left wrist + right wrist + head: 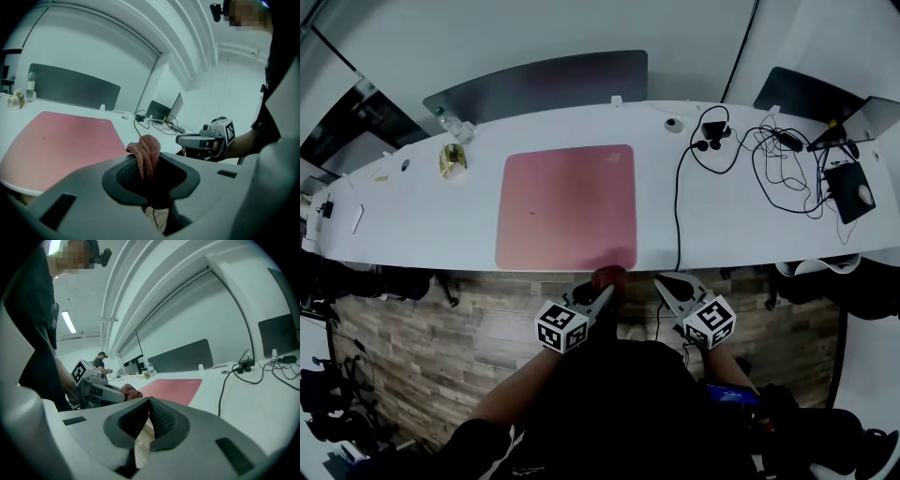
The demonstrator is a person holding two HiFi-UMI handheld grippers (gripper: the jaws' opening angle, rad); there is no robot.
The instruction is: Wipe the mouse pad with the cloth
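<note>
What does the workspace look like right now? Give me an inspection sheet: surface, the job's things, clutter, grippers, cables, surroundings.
Surface: long white desk; no spills seen.
Job's things: pink mouse pad lies flat by the desk's near edge; the cloth is bunched in the jaws and not yet on the pad.
Clutter: bottle and golden object at the far left; laptop at the far right.
Grippers: left gripper shut on the cloth; right gripper shut, empty.
Cables: black cables tangled on the right; one cable drops over the front edge beside the pad.
Surroundings: wood floor; dark partition behind the desk.
</note>
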